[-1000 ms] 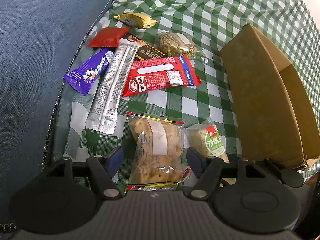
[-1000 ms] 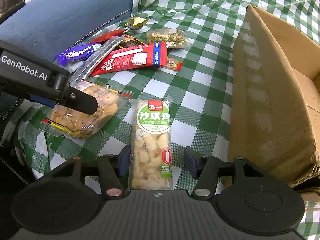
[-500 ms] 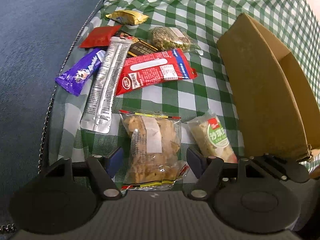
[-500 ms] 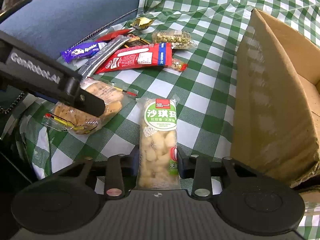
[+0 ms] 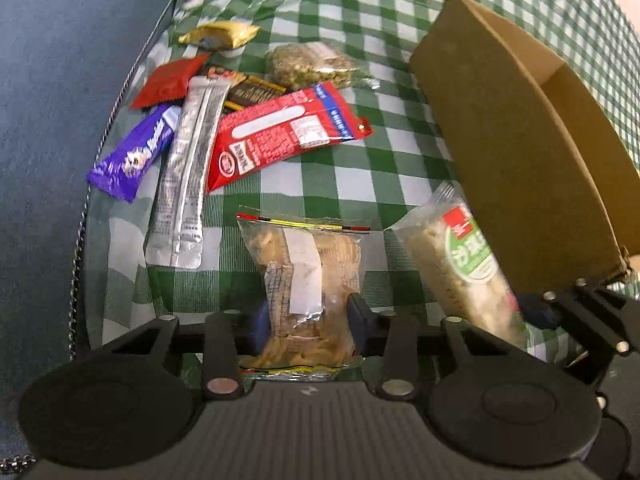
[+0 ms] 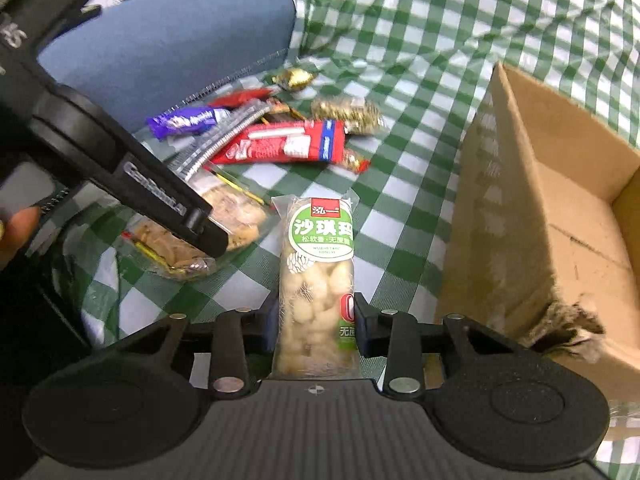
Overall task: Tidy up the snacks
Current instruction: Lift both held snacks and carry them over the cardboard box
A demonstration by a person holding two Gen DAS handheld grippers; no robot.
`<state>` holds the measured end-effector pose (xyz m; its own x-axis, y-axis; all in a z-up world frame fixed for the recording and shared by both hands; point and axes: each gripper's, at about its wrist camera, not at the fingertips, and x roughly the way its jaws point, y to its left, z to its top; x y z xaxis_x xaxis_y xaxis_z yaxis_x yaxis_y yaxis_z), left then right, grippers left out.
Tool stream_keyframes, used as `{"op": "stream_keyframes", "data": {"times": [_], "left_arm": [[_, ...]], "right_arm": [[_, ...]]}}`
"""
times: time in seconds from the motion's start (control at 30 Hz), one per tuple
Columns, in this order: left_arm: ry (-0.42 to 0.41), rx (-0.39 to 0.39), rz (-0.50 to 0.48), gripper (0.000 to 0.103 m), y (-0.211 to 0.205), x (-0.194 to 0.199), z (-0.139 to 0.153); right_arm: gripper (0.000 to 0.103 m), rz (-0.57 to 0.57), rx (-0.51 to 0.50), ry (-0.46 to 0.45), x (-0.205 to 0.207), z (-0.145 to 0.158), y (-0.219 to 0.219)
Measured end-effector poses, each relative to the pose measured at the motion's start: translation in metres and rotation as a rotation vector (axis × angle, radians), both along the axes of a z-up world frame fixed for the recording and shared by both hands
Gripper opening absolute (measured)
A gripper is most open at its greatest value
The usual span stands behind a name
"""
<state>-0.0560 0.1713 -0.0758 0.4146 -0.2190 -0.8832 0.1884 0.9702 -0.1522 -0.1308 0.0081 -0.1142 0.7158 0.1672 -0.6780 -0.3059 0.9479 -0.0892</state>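
Note:
My left gripper is shut on a clear bag of brown biscuits, squeezing its near end. My right gripper is shut on a green-labelled sachima pack and holds it lifted above the checked cloth. The same pack shows at the right of the left wrist view, next to the cardboard box. The left gripper and biscuit bag show at the left of the right wrist view. The open box stands to the right.
Further back lie a red pack, a silver sachet, a purple bar, a small red packet, a gold sweet and a nut bar. A blue cushion borders the left.
Both grippers closed on their snacks: the left on the biscuit bag, the right on the sachima pack. The right gripper has lifted its pack and moved toward the box.

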Motion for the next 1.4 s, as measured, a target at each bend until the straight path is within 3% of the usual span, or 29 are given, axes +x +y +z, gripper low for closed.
{"op": "stream_keyframes", "data": {"times": [0.3, 0.6, 0.93, 1.17, 1.3, 1.4], "left_arm": [[-0.118, -0.07, 0.005, 0.04, 0.009, -0.024, 0.02], [-0.205, -0.106, 0.027, 0.04, 0.015, -0.035, 0.03], [-0.329, -0.157, 0.062, 0.04, 0.026, -0.047, 0.043], [-0.461, -0.143, 0.108, 0.04, 0.02, -0.065, 0.058], [-0.464, -0.079, 0.133, 0.04, 0.009, -0.064, 0.062], [-0.456, -0.073, 0.13, 0.04, -0.007, -0.055, 0.07]], "right_arm": [[0.037, -0.043, 0.052, -0.126, -0.044, 0.021, -0.017], [0.038, -0.091, 0.146, -0.259, -0.085, 0.064, -0.053], [0.038, -0.158, 0.244, -0.368, -0.103, 0.06, -0.11], [0.038, -0.235, 0.348, -0.447, -0.099, 0.068, -0.15], [0.038, -0.266, 0.37, -0.505, -0.097, 0.081, -0.18], [0.038, -0.277, 0.371, -0.553, -0.085, 0.092, -0.208]]}}
